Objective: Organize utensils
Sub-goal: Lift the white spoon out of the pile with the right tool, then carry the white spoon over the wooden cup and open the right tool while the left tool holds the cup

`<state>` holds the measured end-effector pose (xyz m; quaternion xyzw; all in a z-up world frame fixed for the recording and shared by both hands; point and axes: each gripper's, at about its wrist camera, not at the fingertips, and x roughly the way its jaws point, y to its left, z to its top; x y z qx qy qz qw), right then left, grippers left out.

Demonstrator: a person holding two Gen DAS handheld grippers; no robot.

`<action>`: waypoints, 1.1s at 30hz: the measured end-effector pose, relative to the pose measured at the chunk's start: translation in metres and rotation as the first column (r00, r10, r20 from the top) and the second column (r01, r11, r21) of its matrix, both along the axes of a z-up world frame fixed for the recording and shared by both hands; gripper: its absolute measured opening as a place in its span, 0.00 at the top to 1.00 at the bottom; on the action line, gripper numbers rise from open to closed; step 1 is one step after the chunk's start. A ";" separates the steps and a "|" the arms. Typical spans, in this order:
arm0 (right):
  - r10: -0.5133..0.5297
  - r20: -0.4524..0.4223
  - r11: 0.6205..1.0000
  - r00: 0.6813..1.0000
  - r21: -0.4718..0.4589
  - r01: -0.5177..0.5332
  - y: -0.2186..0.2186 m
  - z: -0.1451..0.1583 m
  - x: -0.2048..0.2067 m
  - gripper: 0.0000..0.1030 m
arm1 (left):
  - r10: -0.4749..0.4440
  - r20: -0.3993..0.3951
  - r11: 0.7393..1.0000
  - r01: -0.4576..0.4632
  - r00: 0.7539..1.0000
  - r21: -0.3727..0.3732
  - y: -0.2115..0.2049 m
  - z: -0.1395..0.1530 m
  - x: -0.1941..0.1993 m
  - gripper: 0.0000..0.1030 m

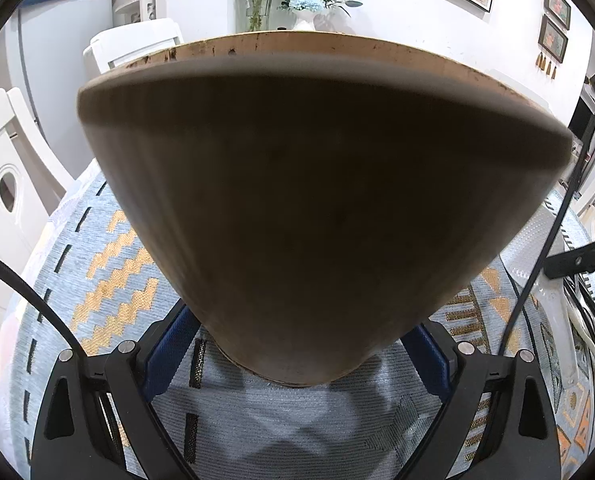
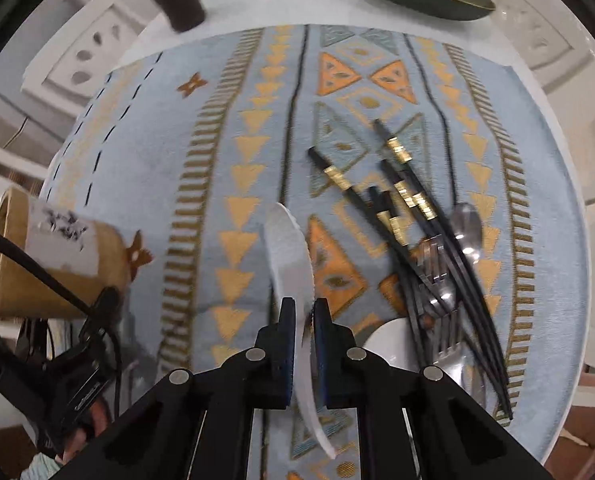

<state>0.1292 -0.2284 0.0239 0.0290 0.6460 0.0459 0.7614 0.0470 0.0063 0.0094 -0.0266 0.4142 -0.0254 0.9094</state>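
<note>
Right now, right gripper (image 2: pixel 304 312): its two black jaws are standing nearly together, pinching the handle of a white spoon (image 2: pixel 289 248) edge-on between the blue pads.
White spoon: its bowl is pointing away from the camera, its thin tail is curving down past the jaws; it is hanging clear of the cloth.
Left gripper (image 1: pixel 297 344): its jaws are standing wide and pressing on both sides of a wooden holder (image 1: pixel 317 200), close to its base.
Wooden holder: it is filling the left wrist view with its open rim tipped away; in the right wrist view it is lying tilted at the left edge, a pale label on its side.
Remaining utensils: black chopsticks (image 2: pixel 409 208) with gold bands are lying crossed in a loose pile with a metal spoon (image 2: pixel 467 224) and forks (image 2: pixel 437 276), right of the held spoon.
Surface: a blue patterned cloth (image 2: pixel 225 128) is covering a round white table (image 2: pixel 257 0).
Room: white chairs are ringing the table; flowers in a vase (image 1: pixel 257 4) and framed pictures are showing by the wall.
Right hand pose: the gripper is pointing steeply down at the cloth.
</note>
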 end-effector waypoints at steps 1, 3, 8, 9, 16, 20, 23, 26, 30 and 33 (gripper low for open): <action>0.001 -0.012 1.000 1.000 0.009 -0.001 0.002 -0.004 0.002 0.92 | 0.000 0.000 1.000 0.000 1.000 0.000 0.000 0.000 0.000 0.07; -0.013 -0.039 1.000 0.999 0.023 0.014 0.005 -0.014 0.009 0.92 | 0.000 -0.001 1.000 0.000 1.000 -0.002 0.000 0.000 0.000 0.07; -0.076 -0.106 0.991 0.991 0.105 0.087 0.000 -0.033 0.022 0.90 | 0.000 -0.001 1.000 0.000 1.000 -0.002 -0.001 0.000 0.000 0.07; -0.078 -0.099 0.989 0.992 0.118 0.090 -0.001 -0.031 0.024 0.90 | 0.000 -0.001 1.000 0.000 1.000 -0.002 -0.001 0.001 0.000 0.07; -0.018 0.106 0.968 0.994 0.249 -0.009 -0.004 0.028 0.010 0.91 | 0.001 0.002 1.000 -0.001 1.000 -0.018 0.001 0.001 0.000 0.07; 0.050 0.230 0.969 0.972 0.225 -0.103 0.005 0.065 -0.005 0.91 | 0.002 0.006 0.998 -0.002 1.000 -0.057 0.006 0.002 -0.004 0.07; 0.105 0.247 0.978 0.963 0.152 -0.146 0.021 0.065 -0.008 0.91 | 0.000 0.004 0.997 0.001 1.000 -0.075 0.007 0.002 -0.006 0.07; 0.074 0.189 0.985 0.979 0.138 -0.102 0.014 0.039 -0.005 0.91 | -0.001 0.002 0.997 0.002 1.000 -0.082 0.008 0.003 -0.009 0.07; -0.016 0.139 0.991 0.990 0.136 -0.003 -0.016 0.010 -0.018 0.91 | -0.002 0.002 0.997 0.002 1.000 -0.083 0.007 0.004 -0.013 0.07; -0.084 0.163 0.980 0.983 0.190 0.052 -0.039 0.016 -0.033 0.91 | -0.002 0.001 0.997 0.002 1.000 -0.072 0.011 0.004 -0.011 0.07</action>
